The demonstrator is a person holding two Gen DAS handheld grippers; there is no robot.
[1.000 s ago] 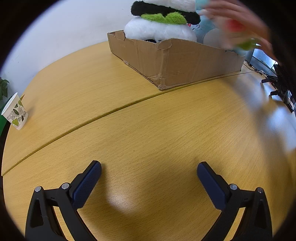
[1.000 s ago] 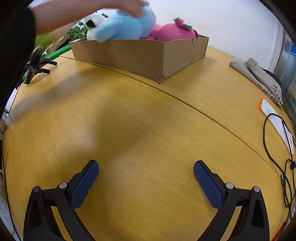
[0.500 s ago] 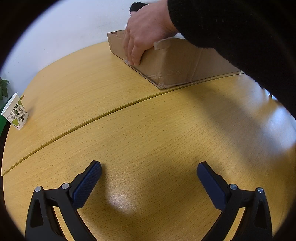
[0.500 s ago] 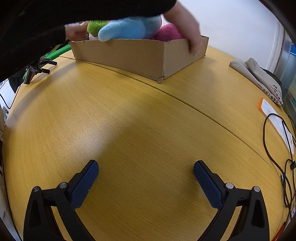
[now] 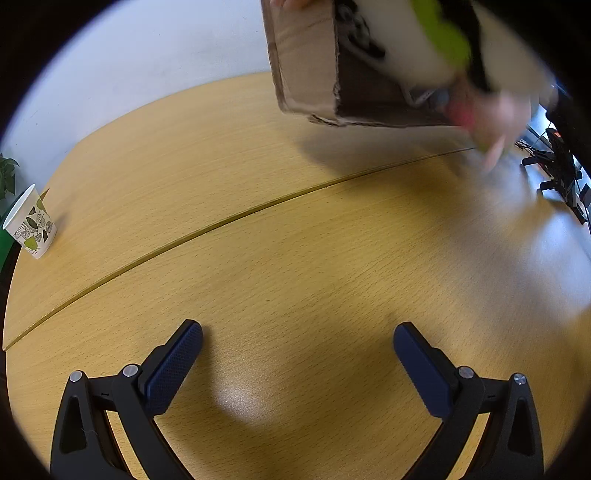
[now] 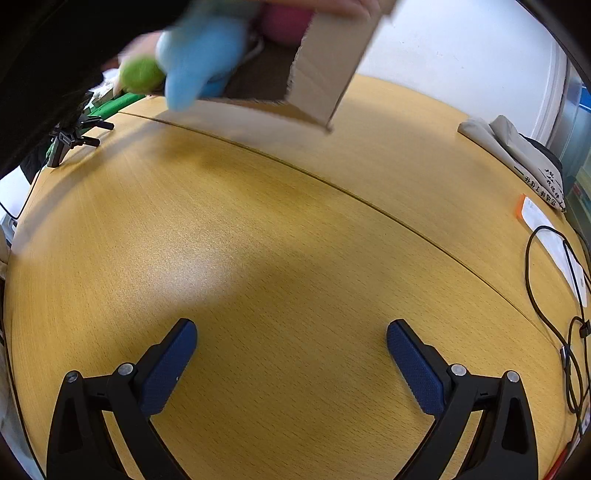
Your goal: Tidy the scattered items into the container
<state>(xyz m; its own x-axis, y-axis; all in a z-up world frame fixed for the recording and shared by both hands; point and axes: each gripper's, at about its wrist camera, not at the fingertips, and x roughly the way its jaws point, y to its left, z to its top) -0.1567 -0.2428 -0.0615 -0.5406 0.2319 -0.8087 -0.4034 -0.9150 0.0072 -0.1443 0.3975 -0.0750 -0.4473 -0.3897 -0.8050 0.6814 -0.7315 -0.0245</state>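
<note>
A person's bare hands hold the cardboard box (image 5: 306,62) lifted off the wooden table (image 5: 295,240) and tipped toward me; it also shows in the right wrist view (image 6: 325,66). Plush toys spill from its open side: a white, black and green one (image 5: 424,40), a blue one (image 6: 199,59), a pink one (image 6: 284,22) and a green ball shape (image 6: 140,75). All are motion-blurred. My left gripper (image 5: 297,354) is open and empty, resting low over the table. My right gripper (image 6: 291,350) is open and empty, likewise far from the box.
A leaf-patterned paper cup (image 5: 31,221) stands at the table's left edge. A folded grey cloth (image 6: 513,147), paper slips (image 6: 543,221) and a black cable (image 6: 554,295) lie at the right. A small black and green tripod (image 6: 74,133) stands at the left.
The hands that gripped the box on the table have lifted and tipped it, and the toys are sliding out. Both grippers have stayed still and open.
</note>
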